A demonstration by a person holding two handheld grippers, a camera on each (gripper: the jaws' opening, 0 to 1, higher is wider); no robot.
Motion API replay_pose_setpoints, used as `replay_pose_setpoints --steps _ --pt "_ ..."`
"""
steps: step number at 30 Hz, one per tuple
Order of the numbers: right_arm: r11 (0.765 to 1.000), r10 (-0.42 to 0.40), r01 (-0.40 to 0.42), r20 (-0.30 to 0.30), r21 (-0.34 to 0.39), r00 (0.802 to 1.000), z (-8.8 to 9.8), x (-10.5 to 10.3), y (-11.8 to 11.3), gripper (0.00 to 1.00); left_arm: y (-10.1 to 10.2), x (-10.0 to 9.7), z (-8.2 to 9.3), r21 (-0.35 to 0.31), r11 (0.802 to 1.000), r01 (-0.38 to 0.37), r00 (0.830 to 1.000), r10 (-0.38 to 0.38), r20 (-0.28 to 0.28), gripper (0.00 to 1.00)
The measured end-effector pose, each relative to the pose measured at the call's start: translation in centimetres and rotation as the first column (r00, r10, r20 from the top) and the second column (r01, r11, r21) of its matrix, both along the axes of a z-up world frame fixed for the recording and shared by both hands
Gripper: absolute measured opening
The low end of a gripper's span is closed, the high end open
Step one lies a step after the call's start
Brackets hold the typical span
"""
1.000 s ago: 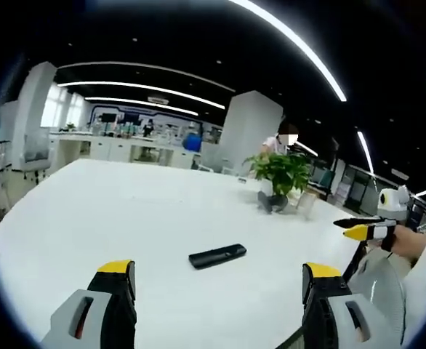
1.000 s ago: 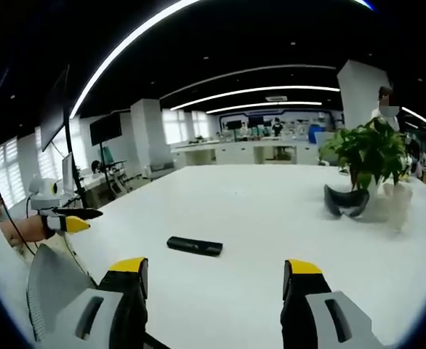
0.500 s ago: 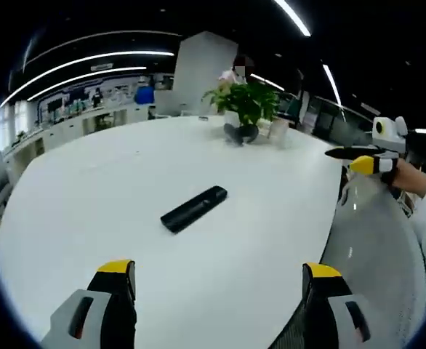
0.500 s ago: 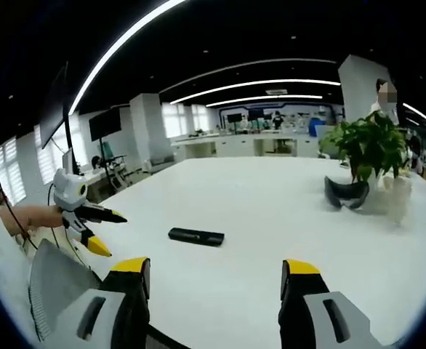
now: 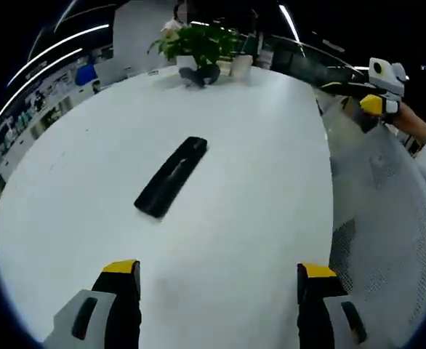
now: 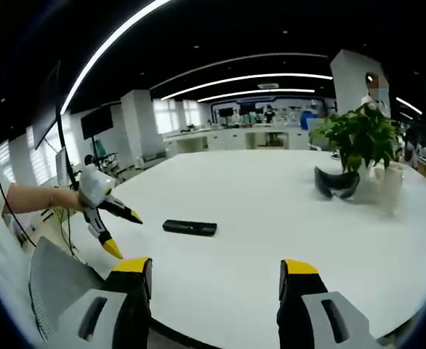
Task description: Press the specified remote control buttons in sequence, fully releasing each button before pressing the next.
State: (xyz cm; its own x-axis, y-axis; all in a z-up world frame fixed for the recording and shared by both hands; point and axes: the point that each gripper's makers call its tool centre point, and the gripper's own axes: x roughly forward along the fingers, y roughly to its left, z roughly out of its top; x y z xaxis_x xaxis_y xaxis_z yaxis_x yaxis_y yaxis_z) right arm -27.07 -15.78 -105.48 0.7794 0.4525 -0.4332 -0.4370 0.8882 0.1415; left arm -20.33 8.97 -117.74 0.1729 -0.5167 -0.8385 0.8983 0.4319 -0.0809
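The remote control (image 5: 171, 177) lies flat on the white counter (image 5: 256, 189), left of centre in the left gripper view, its long axis running from lower left to upper right. In the right gripper view it sits left of centre, lying nearly level across the frame.

The left gripper (image 5: 213, 280) stands at the bottom of its own view, jaws apart and empty; the remote lies ahead and slightly left of it, apart. In the right gripper view this same gripper appears at mid left, jaws spread, just left of the remote. The right gripper (image 6: 214, 273) has jaws apart, holding nothing, with the remote well ahead and to its left.

Judgement: the left gripper is the nearer; no button contact is made yet.

A potted plant (image 6: 358, 138) stands at the far side of the counter.
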Motion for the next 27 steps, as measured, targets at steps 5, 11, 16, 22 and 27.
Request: replay_pose_setpoints --steps 5,11,16,22,27 --pt "1.000 -0.008 0.008 -0.012 -0.003 1.000 -0.2 -0.3 -0.3 0.69 -0.8 1.7 -0.5 0.001 1.000 0.013 0.998 -0.013 -0.055 0.91" --pt "1.000 -0.005 0.005 -0.033 -0.012 0.999 -0.7 -0.5 -0.4 0.67 -1.5 3.5 -1.3 0.059 0.997 0.059 0.996 -0.055 -0.066 0.88" --pt "1.000 0.003 -0.004 -0.041 -0.025 0.999 -0.9 -0.4 -0.5 0.65 -2.0 4.7 -2.2 0.132 0.983 0.131 0.990 -0.122 -0.070 0.86" --pt "1.000 0.004 -0.006 -0.045 -0.027 0.999 -0.9 -0.1 -0.9 0.61 -3.0 6.3 -2.0 0.151 0.974 0.166 0.985 -0.158 -0.063 0.80" --pt "1.000 0.001 -0.003 -0.051 -0.030 0.999 -1.0 0.1 -1.2 0.59 -3.9 7.5 -2.1 0.181 0.957 0.224 0.974 -0.221 -0.038 0.72"
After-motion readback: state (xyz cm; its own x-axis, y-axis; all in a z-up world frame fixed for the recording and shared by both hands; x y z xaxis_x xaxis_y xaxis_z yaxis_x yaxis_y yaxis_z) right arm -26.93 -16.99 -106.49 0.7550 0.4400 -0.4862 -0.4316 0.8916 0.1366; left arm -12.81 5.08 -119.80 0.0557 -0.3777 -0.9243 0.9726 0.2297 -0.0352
